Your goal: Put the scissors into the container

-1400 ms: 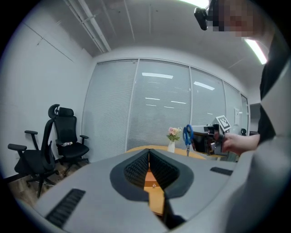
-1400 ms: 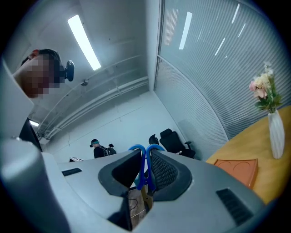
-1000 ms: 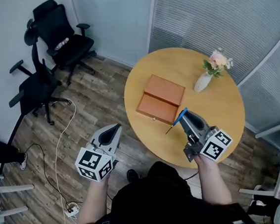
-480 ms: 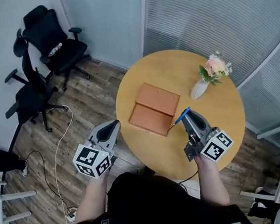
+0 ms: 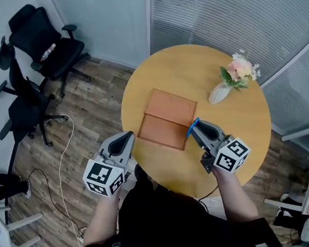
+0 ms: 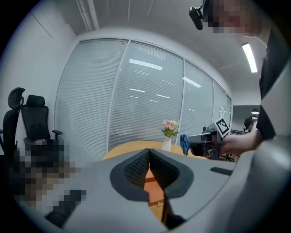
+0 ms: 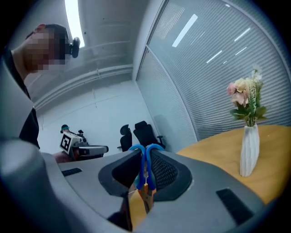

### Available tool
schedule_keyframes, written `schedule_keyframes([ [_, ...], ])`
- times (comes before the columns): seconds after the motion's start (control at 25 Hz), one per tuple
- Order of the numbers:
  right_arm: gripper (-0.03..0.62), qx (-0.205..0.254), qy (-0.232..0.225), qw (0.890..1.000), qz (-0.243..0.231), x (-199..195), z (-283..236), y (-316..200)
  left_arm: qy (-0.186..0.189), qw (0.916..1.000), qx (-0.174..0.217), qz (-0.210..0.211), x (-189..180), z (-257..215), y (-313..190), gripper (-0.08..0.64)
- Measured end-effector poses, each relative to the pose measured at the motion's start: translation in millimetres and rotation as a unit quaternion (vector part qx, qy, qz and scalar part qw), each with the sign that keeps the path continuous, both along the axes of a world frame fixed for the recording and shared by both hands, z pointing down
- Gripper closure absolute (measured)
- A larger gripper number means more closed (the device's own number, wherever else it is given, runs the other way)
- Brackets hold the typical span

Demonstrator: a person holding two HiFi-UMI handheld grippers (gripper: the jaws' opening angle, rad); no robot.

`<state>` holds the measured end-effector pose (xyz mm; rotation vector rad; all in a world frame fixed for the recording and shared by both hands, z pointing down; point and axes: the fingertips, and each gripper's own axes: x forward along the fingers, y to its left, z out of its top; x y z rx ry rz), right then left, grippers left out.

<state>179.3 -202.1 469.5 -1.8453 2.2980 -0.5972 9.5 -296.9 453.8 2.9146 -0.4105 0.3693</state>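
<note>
The container (image 5: 166, 119) is a flat orange-brown case lying open in two halves on the round wooden table (image 5: 238, 133). Blue-handled scissors (image 5: 192, 126) stick out of my right gripper (image 5: 194, 126), which is shut on them at the case's near right corner. In the right gripper view the blue handles (image 7: 145, 170) sit pinched between the jaws. My left gripper (image 5: 127, 137) is shut with nothing in it, hovering off the table's left edge beside the case. From the left gripper view the case (image 6: 152, 179) shows past the closed jaws, and the scissors (image 6: 184, 143) show to the right.
A white vase of pink flowers (image 5: 230, 82) stands on the table's far right, also seen as a vase (image 7: 248, 150) in the right gripper view. Two black office chairs (image 5: 31, 51) stand on the wooden floor at far left. A white cable (image 5: 63, 168) trails across the floor.
My right gripper has carried the scissors leftward, to the container's near right corner. The left gripper has stayed shut beside the table's left edge.
</note>
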Motion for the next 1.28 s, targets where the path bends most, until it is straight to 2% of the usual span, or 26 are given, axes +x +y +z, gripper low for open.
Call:
schedule_keyframes([
  [0.32, 0.508, -0.078, 0.051, 0.995, -0.018, 1, 58, -35, -0.011, 0.999, -0.043, 0.009, 9, 43, -30, 0.546],
  [0.56, 0.508, -0.143, 0.077, 0.985, -0.052, -11, 104, -59, -0.013, 0.9977, -0.065, 0.011, 9, 64, -43, 0.546],
  [0.84, 0.508, -0.201, 0.116, 0.967, -0.107, -27, 148, -75, -0.014, 0.9978, -0.063, -0.016, -5, 70, -73, 0.546],
  [1.08, 0.508, -0.256, 0.144, 0.943, -0.156, -46, 186, -89, -0.006, 0.9966, -0.073, -0.037, -15, 78, -83, 0.546],
  [1.28, 0.506, -0.291, 0.166, 0.926, -0.175, -56, 215, -99, -0.004, 0.9955, -0.089, -0.031, -17, 91, -74, 0.546],
])
